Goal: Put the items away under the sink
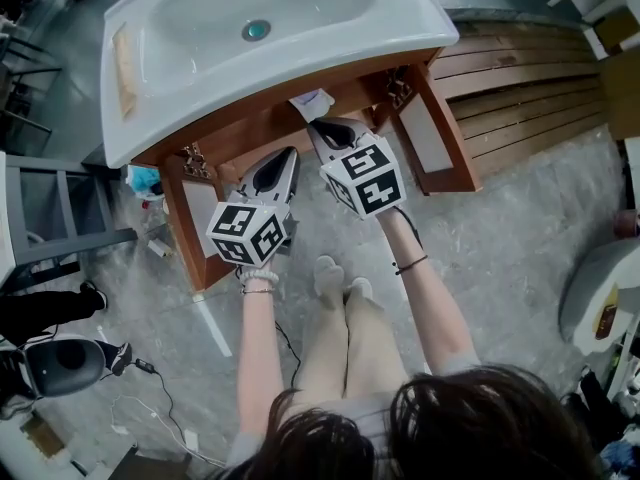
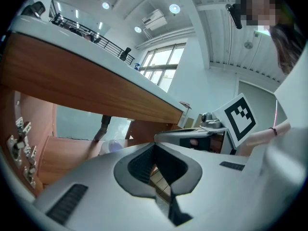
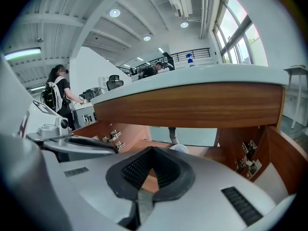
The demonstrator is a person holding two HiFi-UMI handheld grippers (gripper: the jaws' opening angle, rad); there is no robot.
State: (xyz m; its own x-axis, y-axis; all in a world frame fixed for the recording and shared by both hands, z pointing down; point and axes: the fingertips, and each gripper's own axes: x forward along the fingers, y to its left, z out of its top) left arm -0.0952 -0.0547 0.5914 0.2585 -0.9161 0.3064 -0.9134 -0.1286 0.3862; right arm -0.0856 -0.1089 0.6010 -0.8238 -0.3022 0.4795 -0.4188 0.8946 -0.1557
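Note:
The white sink (image 1: pixel 180 58) sits on a wooden cabinet whose two doors (image 1: pixel 205 223) (image 1: pixel 435 133) stand open. Inside, on the cabinet floor, lies a white item (image 1: pixel 312 102); it shows as a pale round thing (image 2: pixel 113 146) (image 3: pixel 179 148) in both gripper views. My left gripper (image 1: pixel 289 155) (image 2: pixel 154 146) points into the opening, shut, with nothing between its jaws. My right gripper (image 1: pixel 318 127) (image 3: pixel 153 151) is beside it, a little further in, also shut and empty. Both stop short of the white item.
Door hinges (image 3: pixel 248 162) (image 2: pixel 21 148) stick out on the cabinet's side walls. Wooden planks (image 1: pixel 520 78) lie to the right, and a blue item (image 1: pixel 143 178) and grey steps (image 1: pixel 55 223) to the left. A person with a backpack (image 3: pixel 57 88) stands far off.

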